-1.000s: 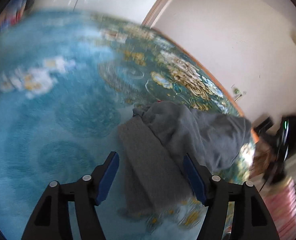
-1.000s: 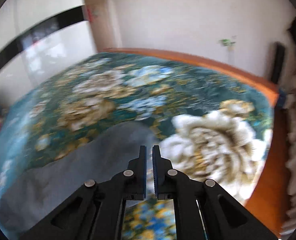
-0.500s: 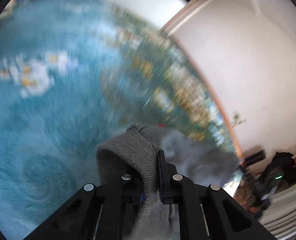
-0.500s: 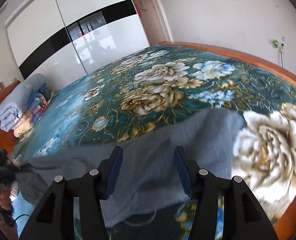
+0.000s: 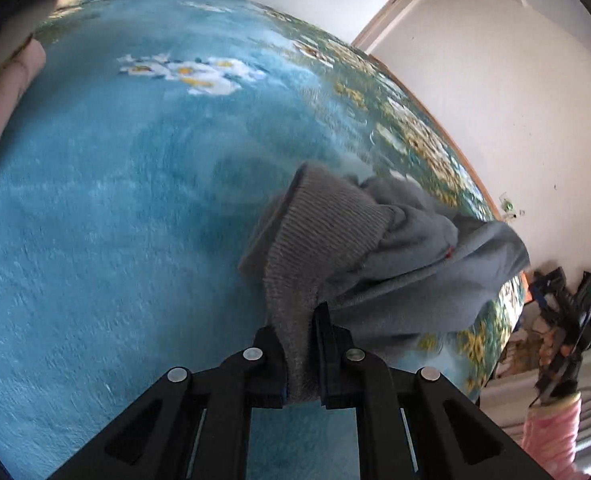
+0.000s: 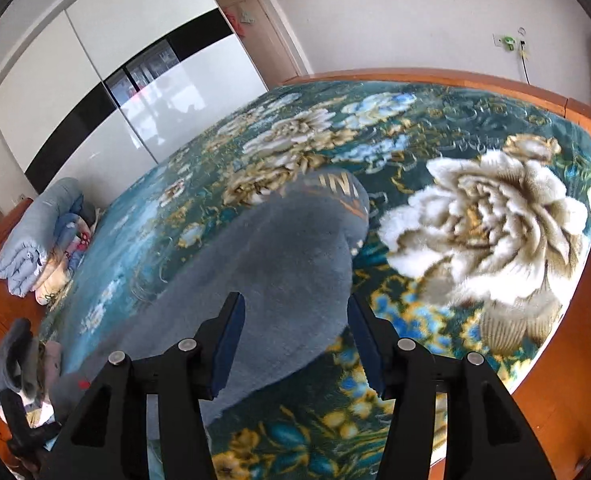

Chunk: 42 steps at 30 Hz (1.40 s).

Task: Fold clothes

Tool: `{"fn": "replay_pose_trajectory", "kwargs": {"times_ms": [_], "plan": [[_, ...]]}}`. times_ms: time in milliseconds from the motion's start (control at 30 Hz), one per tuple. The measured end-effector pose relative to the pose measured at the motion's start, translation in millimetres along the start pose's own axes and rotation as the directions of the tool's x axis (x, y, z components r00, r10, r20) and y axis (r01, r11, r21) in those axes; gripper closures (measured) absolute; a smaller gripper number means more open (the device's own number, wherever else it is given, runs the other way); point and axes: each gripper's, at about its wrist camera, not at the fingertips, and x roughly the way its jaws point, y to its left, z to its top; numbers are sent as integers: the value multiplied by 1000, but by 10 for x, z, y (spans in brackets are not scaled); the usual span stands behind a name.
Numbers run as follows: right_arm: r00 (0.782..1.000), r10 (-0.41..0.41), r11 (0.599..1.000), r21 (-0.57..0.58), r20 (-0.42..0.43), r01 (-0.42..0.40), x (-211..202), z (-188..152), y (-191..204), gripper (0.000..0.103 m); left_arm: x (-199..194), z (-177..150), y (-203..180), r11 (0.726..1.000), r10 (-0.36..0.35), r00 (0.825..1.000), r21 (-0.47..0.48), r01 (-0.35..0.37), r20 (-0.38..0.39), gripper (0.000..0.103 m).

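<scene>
Floral blanket [image 6: 475,216] mostly bare; left gripper [image 5: 301,354] clenching grey garment's [image 5: 323,232] ribbed hem, right gripper [image 6: 295,344] released above it.

The sweater [image 5: 395,248] is grey-blue with a ribbed grey hem and orange lettering. The blanket [image 6: 475,216] on the bed is teal with white, gold and blue flowers. The grippers are black with blue pads [image 6: 225,344].
</scene>
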Motion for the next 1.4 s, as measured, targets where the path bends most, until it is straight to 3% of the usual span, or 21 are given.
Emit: {"fn": "replay_pose_trajectory", "kwargs": {"times_ms": [100,167,233,300,500,533,600,633,667,767,867,967,1033,1133,1200,1233,1267,1300,1333,1400], "plan": [[1000,-10,999,-47,0,10,23,172,152,46,-72,52,-34,1000,-28,999,4,28,16,88],[1000,-11,997,-73,-12,10,124,330,247,39,-148,87,-50,999,-46,999,5,46,23,77],[999,-11,996,-87,-41,7,299,516,317,38,-199,152,-57,999,-46,998,12,46,44,56],[996,-43,996,-79,-84,36,513,699,326,37,-208,226,-49,998,-58,996,17,57,62,48],[968,-154,988,-52,-198,147,1097,932,168,37,30,414,-59,992,-118,991,-27,120,68,44],[963,-163,987,-47,-213,157,1153,924,135,38,64,426,-73,991,-131,989,-31,133,66,46],[959,-175,985,-53,-223,167,1160,866,113,62,73,432,-144,992,-128,989,-5,129,75,48],[957,-180,983,-56,-228,172,1164,836,102,83,67,424,-181,993,-115,990,13,114,79,62],[955,-186,982,-59,-232,177,1167,807,91,89,60,413,-218,995,-98,992,32,95,83,67],[952,-196,980,-63,-236,186,1148,743,67,95,35,446,-300,996,-66,993,59,61,97,88],[973,-156,988,-26,-170,154,940,895,137,96,-66,731,-428,996,-50,988,85,37,149,92],[989,-111,994,-14,-99,110,742,1223,369,96,-315,1268,-698,990,-23,965,142,-14,260,93],[996,-82,996,-41,-33,80,580,1505,603,97,-610,1665,-909,984,-18,933,172,-48,359,93],[991,34,997,-73,126,-25,158,1927,951,97,-1255,2134,-1140,981,-51,852,185,-55,521,93],[966,102,991,-109,238,-78,-136,2057,1113,97,-1673,2253,-1186,980,-83,789,192,-46,609,93],[948,140,986,-128,284,-107,-261,2065,1163,96,-1796,2233,-1171,979,-88,770,198,-51,632,93],[938,168,981,-144,303,-129,-308,2019,1175,96,-1834,2151,-1119,977,-81,767,203,-66,637,93],[934,187,977,-159,306,-144,-312,1930,1164,96,-1789,2033,-1050,974,-64,777,208,-88,626,93],[941,183,976,-165,286,-139,-264,1822,1134,96,-1724,1908,-978,971,-44,790,212,-110,612,93],[974,136,982,-157,180,-108,17,1475,977,96,-1437,1603,-753,965,23,830,204,-164,558,93]]}}
